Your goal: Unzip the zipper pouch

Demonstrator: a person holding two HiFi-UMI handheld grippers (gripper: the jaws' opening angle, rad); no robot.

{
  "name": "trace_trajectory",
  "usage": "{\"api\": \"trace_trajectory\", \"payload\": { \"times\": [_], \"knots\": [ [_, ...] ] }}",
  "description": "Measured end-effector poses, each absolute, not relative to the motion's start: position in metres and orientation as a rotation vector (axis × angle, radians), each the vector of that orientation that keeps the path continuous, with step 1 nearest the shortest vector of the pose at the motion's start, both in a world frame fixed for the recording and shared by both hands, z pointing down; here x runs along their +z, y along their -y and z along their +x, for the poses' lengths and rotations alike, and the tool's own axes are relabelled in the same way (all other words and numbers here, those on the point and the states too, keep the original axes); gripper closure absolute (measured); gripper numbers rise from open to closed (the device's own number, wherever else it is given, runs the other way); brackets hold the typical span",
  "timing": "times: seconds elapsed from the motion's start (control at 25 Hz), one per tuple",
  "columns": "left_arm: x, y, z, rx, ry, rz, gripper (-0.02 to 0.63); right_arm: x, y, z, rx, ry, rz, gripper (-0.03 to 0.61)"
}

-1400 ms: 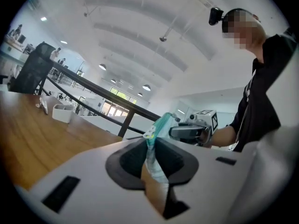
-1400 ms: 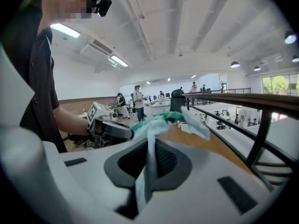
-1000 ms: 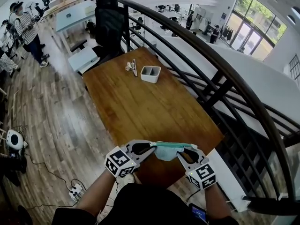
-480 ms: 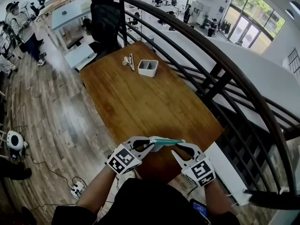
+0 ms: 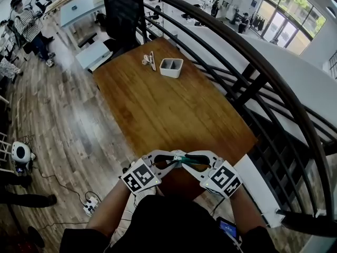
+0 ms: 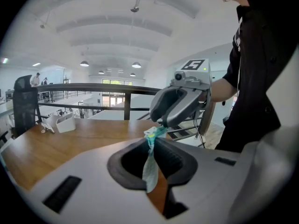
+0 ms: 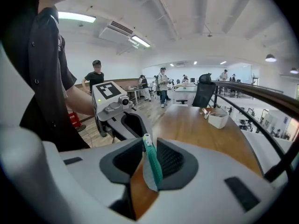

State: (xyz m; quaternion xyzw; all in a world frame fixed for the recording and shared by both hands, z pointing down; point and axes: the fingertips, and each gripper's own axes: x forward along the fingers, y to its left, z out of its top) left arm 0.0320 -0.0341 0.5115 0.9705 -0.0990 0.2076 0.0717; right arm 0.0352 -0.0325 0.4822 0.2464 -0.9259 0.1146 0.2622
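Both tools are closed on the zipper pouch (image 7: 152, 164), held in the air over the near edge of the surface (image 5: 158, 104). Left tool (image 5: 169, 161) pinches the fabric end. Right tool (image 5: 194, 160) nips the teal zipper strip, and its jaws have just eased a touch wider. Risk: the 2 tips almost touch, so a pull starts on slack; thin cloth could slip out and the pouch drop to the floor.
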Motion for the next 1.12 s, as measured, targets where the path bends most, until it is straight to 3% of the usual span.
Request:
{"api": "trace_trajectory", "payload": {
  "times": [0.32,0.96,1.12],
  "knots": [
    [0.514,0.03,0.03,0.65,0.288,2.911,0.566,0.491,0.033,0.008,0.317,2.481,0.463,0.458],
    [0.515,0.023,0.023,0.631,0.248,2.908,0.566,0.496,0.032,-0.002,0.486,2.525,0.344,0.46],
    [0.515,0.018,0.023,0.644,0.219,2.913,0.566,0.496,0.025,-0.004,0.533,2.522,0.272,0.489]
  ]
}}
